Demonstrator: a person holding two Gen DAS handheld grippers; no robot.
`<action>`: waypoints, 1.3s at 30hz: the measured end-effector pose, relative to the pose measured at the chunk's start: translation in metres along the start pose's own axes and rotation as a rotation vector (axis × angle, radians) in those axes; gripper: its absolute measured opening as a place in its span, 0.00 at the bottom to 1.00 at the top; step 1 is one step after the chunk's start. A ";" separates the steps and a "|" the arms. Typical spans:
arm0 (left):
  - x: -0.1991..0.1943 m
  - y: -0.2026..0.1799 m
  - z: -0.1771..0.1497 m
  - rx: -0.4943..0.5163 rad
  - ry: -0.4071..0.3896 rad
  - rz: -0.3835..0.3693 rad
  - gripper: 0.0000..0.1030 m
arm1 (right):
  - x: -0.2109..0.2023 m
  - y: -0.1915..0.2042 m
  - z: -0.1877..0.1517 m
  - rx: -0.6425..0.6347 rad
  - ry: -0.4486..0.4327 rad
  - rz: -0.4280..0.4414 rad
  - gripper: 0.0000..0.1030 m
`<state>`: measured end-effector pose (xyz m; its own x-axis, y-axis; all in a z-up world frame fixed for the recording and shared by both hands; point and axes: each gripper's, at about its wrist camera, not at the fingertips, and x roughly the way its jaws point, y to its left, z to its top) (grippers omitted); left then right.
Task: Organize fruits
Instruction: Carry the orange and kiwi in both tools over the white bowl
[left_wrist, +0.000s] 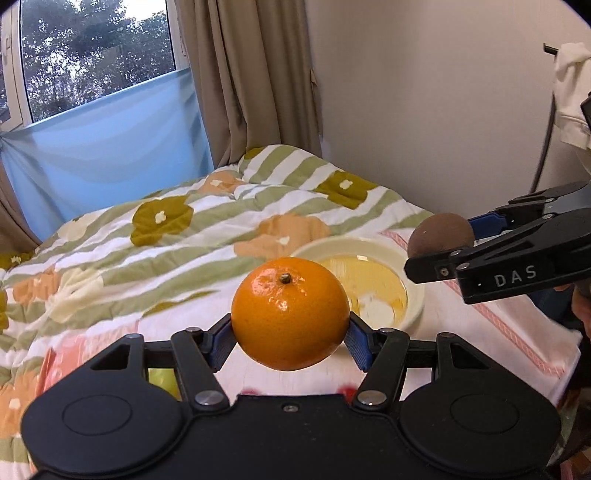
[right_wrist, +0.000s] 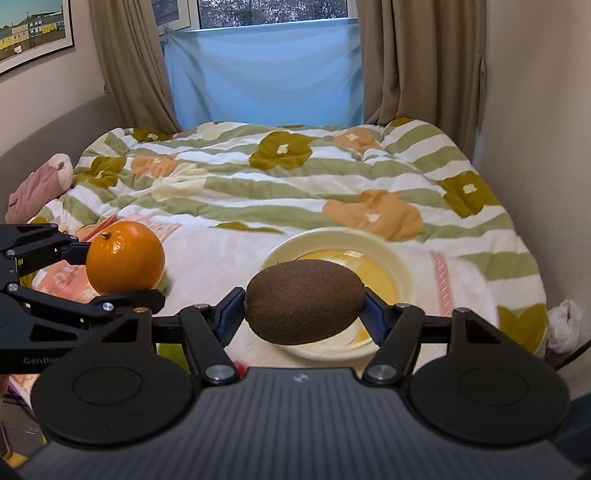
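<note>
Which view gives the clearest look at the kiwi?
The right wrist view: the kiwi sits centred and whole, held crosswise between the right gripper jaws above the plate. The left wrist view shows only its rounded end at the right edge, partly hidden behind a black jaw.

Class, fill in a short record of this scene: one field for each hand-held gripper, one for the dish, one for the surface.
left hand-held gripper: shut on the orange, held in the air
right hand-held gripper: shut on the kiwi, gripped end to end
bowl: cream rim, yellow inside, no fruit visible in it
surface: white cloth over a flowered quilt
</note>
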<state>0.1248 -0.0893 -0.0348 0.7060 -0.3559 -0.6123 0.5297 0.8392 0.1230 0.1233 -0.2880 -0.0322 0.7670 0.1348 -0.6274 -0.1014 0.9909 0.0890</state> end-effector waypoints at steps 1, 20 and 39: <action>0.007 -0.002 0.006 0.002 -0.002 0.004 0.64 | 0.004 -0.010 0.006 -0.001 0.001 -0.001 0.78; 0.184 -0.030 0.043 0.059 0.116 -0.016 0.64 | 0.134 -0.105 0.047 -0.041 0.068 0.036 0.78; 0.202 -0.035 0.042 0.092 0.140 0.008 0.90 | 0.165 -0.124 0.035 -0.021 0.129 0.066 0.78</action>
<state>0.2690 -0.2077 -0.1302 0.6410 -0.2834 -0.7133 0.5701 0.7980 0.1954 0.2843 -0.3890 -0.1198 0.6703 0.1981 -0.7152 -0.1631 0.9795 0.1185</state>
